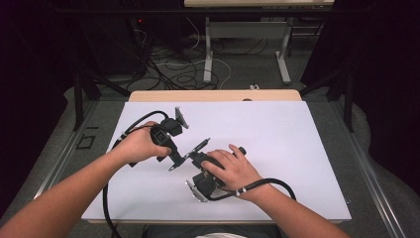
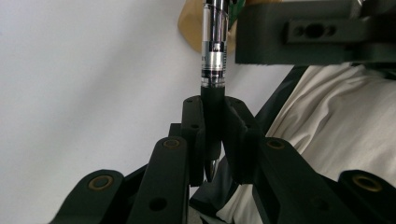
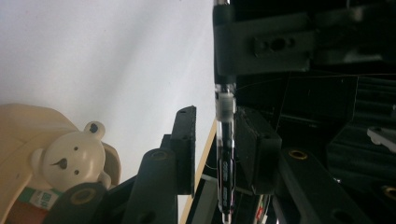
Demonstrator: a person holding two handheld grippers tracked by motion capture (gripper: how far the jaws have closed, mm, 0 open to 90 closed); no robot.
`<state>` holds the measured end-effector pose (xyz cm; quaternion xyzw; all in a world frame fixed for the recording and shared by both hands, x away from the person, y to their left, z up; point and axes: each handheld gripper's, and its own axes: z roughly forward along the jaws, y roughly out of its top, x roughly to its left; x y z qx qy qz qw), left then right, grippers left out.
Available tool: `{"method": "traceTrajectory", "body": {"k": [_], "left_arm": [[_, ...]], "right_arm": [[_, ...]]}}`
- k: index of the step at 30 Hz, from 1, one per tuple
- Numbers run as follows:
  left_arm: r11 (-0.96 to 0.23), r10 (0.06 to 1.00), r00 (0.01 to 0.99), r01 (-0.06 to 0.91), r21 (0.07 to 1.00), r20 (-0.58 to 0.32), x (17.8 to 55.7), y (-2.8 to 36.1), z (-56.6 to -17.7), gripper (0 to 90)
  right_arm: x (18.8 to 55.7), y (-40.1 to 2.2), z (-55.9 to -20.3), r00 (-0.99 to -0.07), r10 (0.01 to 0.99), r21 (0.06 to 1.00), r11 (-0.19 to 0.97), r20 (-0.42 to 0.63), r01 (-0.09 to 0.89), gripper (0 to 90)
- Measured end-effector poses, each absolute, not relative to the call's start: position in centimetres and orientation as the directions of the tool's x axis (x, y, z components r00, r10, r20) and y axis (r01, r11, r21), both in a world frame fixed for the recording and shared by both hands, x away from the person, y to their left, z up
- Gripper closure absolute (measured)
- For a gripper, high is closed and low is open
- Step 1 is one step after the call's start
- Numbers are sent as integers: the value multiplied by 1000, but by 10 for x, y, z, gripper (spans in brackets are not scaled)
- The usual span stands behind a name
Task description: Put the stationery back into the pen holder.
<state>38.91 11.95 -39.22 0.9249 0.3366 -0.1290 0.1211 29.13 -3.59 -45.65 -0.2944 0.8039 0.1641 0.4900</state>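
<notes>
A pen (image 1: 190, 153) with a clear barrel and a black grip section runs between my two grippers over the white mat (image 1: 287, 148). My left gripper (image 1: 176, 158) is shut on the pen's black grip end (image 2: 213, 116), with the tip pointing back between the jaws (image 2: 212, 126). My right gripper (image 1: 198, 157) comes from the opposite side. Its jaws (image 3: 218, 119) stand around the clear barrel (image 3: 225, 140). One pad lies close beside the barrel, and the other stands apart with a visible gap. The left gripper's body (image 3: 261, 42) holds the pen's far end.
The mat covers a wooden table whose back edge (image 1: 213, 95) shows bare. A small white bear figure (image 3: 70, 156) with a tan hood appears at the lower left of the right gripper view. A person's white garment (image 2: 336, 121) lies behind the left jaws. Cables trail from both grippers.
</notes>
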Motion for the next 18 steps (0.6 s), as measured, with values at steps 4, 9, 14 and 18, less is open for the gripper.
{"method": "traceTrajectory", "body": {"k": [4,9,14,18], "left_arm": [[-737,602,730,664,126,-325,389,118,-393,793],[-740,600,729,662,119,-329,388,116,-393,794],[-731,604,721,671,126,-340,388,116,-393,793],[-726,605,716,676,127,-349,388,115,-393,793]], "right_arm": [[292,-32,-458,-319,-323,-49,767,-891,-639,708],[295,-29,-459,-289,-354,-90,755,-889,-649,719],[295,-26,-460,-278,-356,-96,751,-892,-653,738],[295,-24,-462,-263,-359,-105,745,-896,-658,759]]}}
